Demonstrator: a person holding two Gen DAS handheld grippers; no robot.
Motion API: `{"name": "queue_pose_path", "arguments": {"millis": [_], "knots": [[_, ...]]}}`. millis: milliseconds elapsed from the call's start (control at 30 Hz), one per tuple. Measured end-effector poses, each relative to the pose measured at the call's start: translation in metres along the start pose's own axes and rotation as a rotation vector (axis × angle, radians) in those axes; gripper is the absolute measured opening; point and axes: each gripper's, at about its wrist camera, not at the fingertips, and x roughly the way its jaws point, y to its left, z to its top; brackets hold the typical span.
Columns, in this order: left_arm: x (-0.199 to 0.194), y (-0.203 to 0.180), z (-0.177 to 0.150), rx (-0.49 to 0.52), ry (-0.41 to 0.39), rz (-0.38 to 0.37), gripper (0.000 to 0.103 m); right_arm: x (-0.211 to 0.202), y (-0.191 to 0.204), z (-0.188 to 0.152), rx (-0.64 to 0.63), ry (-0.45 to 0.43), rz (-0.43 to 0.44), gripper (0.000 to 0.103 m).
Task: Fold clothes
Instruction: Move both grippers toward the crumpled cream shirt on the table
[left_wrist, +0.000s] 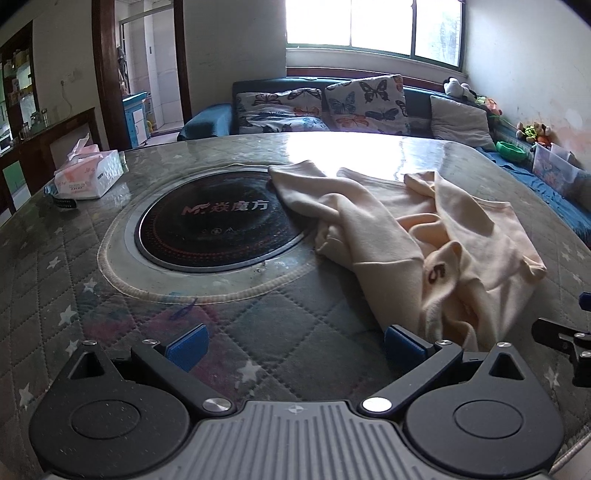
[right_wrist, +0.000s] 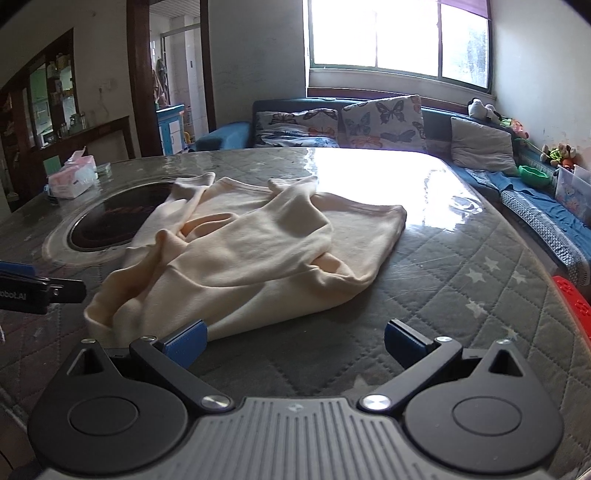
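Observation:
A cream long-sleeved garment (left_wrist: 424, 236) lies crumpled on the quilted table cover, its sleeves thrown across the body. In the right wrist view the garment (right_wrist: 251, 251) fills the middle. My left gripper (left_wrist: 295, 345) is open and empty, low over the table, with the garment's near edge by its right fingertip. My right gripper (right_wrist: 295, 341) is open and empty, with the garment's near hem just beyond its left fingertip. Part of the right gripper (left_wrist: 565, 343) shows at the right edge of the left wrist view. The left gripper (right_wrist: 33, 290) shows at the left edge of the right wrist view.
A round black induction cooktop (left_wrist: 218, 225) is set into the table, partly under a sleeve. A tissue box (left_wrist: 88, 173) stands at the far left. A sofa with butterfly cushions (right_wrist: 380, 122) and toys runs behind and to the right. A red object (right_wrist: 572, 306) lies at the right edge.

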Motion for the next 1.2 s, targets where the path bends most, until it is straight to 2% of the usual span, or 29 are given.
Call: {"name": "queue_pose_path", "arguments": {"millis": [433, 1200], "knots": [[-0.003, -0.010, -0.004, 0.033, 0.014, 0.000, 0.103, -0.003, 0.013, -0.002, -0.017, 0.000, 0.040, 0.103], [0.001, -0.017, -0.001, 0.048, 0.016, -0.008, 0.103, 0.003, 0.022, 0.002, -0.034, 0.013, 0.056, 0.103]]}}
